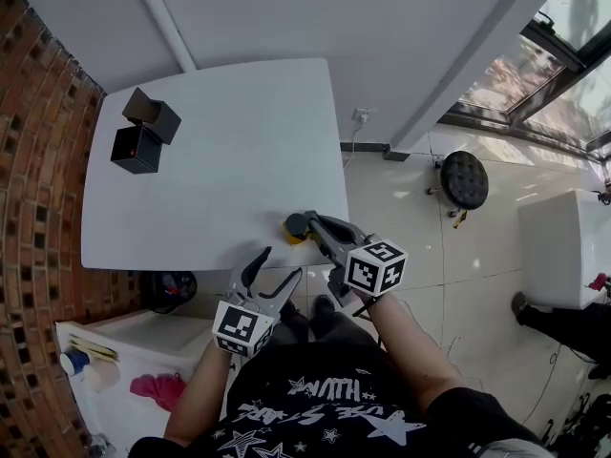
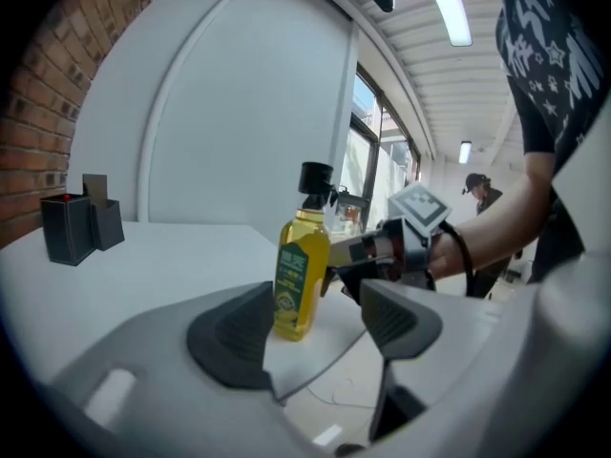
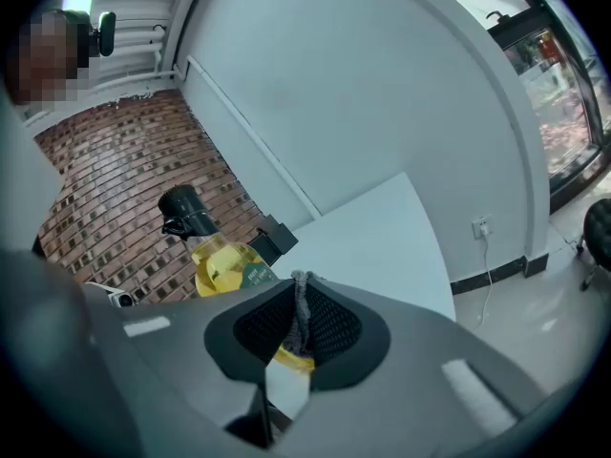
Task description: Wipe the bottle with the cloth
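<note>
A bottle [image 1: 295,226] of yellow oil with a black cap stands upright near the front edge of the white table [image 1: 220,160]. My right gripper [image 1: 313,225] is right beside it, shut on a small grey cloth [image 3: 302,305]; the bottle [image 3: 218,260] rises just beyond the jaws. Whether the cloth touches the bottle cannot be told. My left gripper [image 1: 278,265] hangs in front of the table edge, short of the bottle, open with nothing between its jaws. Seen from the left gripper [image 2: 315,324], the bottle [image 2: 303,267] stands ahead with the right gripper [image 2: 374,254] on its right.
Two black boxes [image 1: 143,132] sit at the table's far left. A brick wall [image 1: 29,208] runs along the left. A black stool [image 1: 464,178] and a white unit [image 1: 563,246] stand on the tiled floor to the right. A low white shelf [image 1: 115,351] is at bottom left.
</note>
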